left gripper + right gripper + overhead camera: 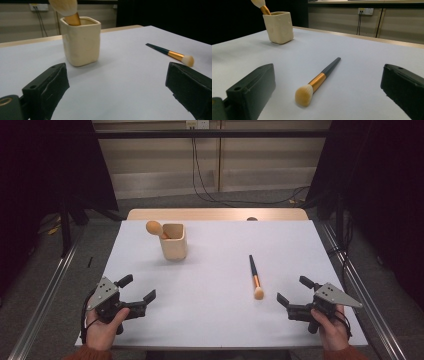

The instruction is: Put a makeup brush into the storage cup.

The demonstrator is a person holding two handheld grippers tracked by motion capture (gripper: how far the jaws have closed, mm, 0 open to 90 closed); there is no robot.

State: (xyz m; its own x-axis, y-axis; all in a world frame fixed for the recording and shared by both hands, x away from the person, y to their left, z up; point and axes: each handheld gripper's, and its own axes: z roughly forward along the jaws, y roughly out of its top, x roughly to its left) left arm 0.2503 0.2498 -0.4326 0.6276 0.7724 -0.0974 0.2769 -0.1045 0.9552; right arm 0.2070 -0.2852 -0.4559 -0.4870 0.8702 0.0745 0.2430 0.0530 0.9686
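Note:
A cream square cup (174, 242) (80, 41) (278, 27) stands on the white table at the back left, with a makeup brush (156, 228) (65, 9) (260, 6) leaning out of it, bristles up. A second makeup brush (255, 276) (171, 54) (317, 80), dark handle and gold ferrule, lies flat right of centre, bristles toward the near edge. My left gripper (137, 289) (117, 92) rests open near the front left corner, nothing between its jaws. My right gripper (296, 292) (329, 92) is open at the front right, just right of the lying brush's bristles.
The white table top (215, 285) has a wooden strip (217, 214) along its far edge. Metal rails run along both sides on the floor. Cables (210, 195) hang from a wall socket behind the table. Dark curtains stand at left and right.

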